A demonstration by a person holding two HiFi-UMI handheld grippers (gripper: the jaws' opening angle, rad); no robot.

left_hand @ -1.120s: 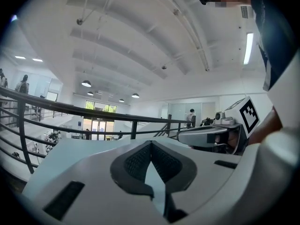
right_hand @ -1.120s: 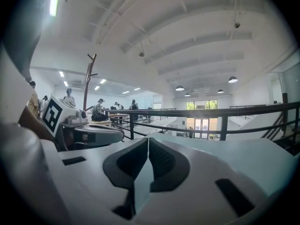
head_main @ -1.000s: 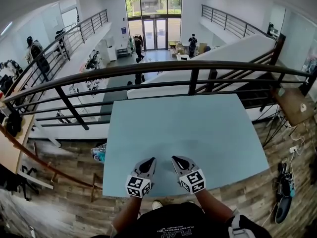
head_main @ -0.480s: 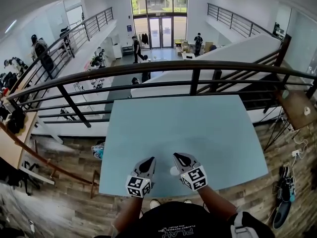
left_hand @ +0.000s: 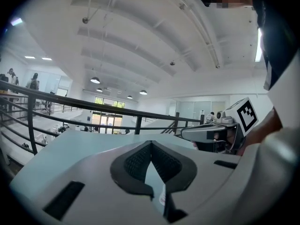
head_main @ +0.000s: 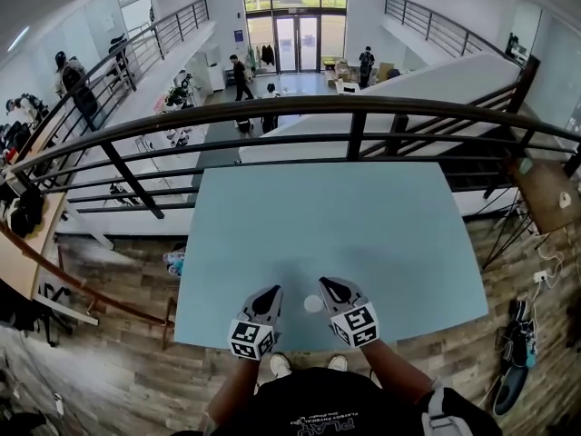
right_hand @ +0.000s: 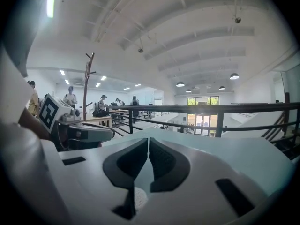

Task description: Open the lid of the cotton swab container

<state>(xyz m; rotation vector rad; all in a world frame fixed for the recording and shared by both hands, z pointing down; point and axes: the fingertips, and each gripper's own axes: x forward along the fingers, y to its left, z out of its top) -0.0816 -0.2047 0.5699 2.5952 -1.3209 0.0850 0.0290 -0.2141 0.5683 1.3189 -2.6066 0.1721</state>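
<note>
- Table (head_main: pixel 318 216): pale blue top, bare apart from one item. A dark railing (head_main: pixel 272 112) runs along its far edge, with an open hall below.
- Cotton swab container (head_main: pixel 313 303): a small white round object standing on the table close to the near edge, roughly midway along it. It sits between the two tools, nearer the right one. Lid detail is too small to read, and the lid is judged not yet opened.
- Left gripper (head_main: pixel 270 295): positioned over the near edge, to the left of the container, tip pointing toward the far edge. In its own view the jaws are fully together, pads meeting, with nothing clamped between them. It holds nothing and stands apart from the container.
- Right gripper (head_main: pixel 331 289): positioned over the near edge, just beside the container on its right. The jaws are closed together and carry nothing. A pale round surface shows low beneath the pads, probably the container's top. Contact cannot be confirmed from any view.
- Reason for the arrangement, as judged: the container is set near the edge for easy reach. The tools flank it so that one may steady the body while the other works the lid.
- Assessment: the task is at the approach stage. Either tool would need to part its jaws before it could take hold.
</note>
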